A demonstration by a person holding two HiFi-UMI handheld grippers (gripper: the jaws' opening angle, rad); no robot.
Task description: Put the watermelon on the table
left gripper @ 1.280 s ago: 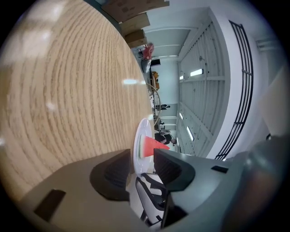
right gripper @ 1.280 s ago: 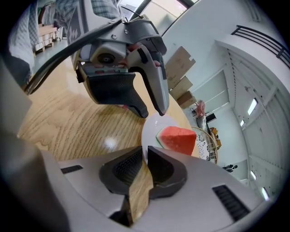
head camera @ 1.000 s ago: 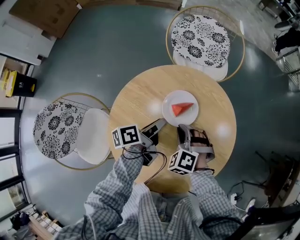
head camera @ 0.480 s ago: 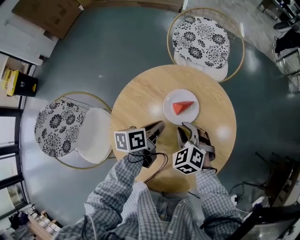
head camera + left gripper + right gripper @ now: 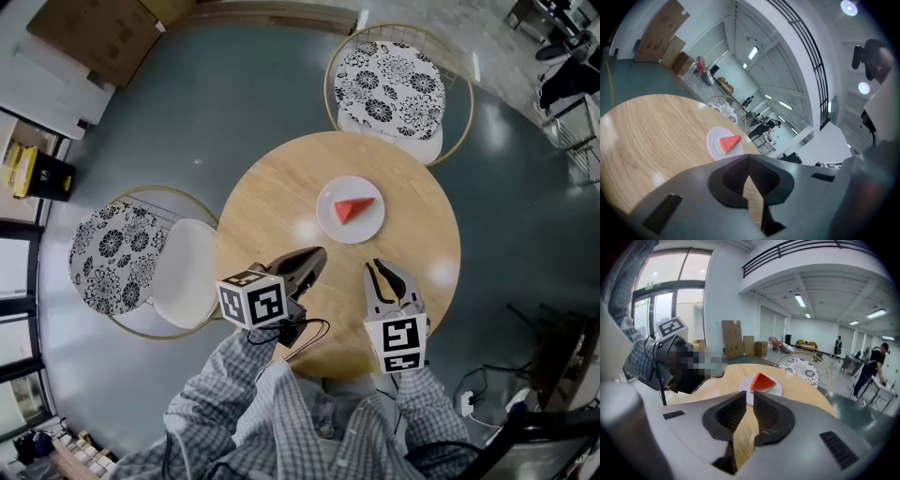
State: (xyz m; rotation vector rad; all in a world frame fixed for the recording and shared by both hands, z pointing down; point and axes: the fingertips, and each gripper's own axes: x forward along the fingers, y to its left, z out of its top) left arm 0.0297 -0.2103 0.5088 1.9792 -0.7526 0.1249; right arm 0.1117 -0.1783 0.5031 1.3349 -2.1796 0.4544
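A red wedge of watermelon [image 5: 352,209] lies on a small white plate [image 5: 330,217] at the middle of the round wooden table [image 5: 272,202]. My left gripper [image 5: 319,253] hangs above the table's near side, short of the plate, shut and empty. To its right, also short of the plate, my right gripper [image 5: 378,266] has its jaws drawn together to a thin slit with nothing between them. In the left gripper view the watermelon [image 5: 729,143] sits beyond the touching tips [image 5: 748,157]. In the right gripper view the watermelon [image 5: 762,382] shows just past that gripper's tips [image 5: 750,393].
Two wire chairs with floral cushions stand by the table, one at the far side [image 5: 389,80] and one at the left [image 5: 112,258]. A cable [image 5: 309,333] hangs under the left gripper. Cardboard [image 5: 94,33] lies on the floor at upper left.
Both grippers have drawn back from the plate toward the person, risen and rolled. Their jaws, wide apart a second ago, have come together. The plate and watermelon stayed put.
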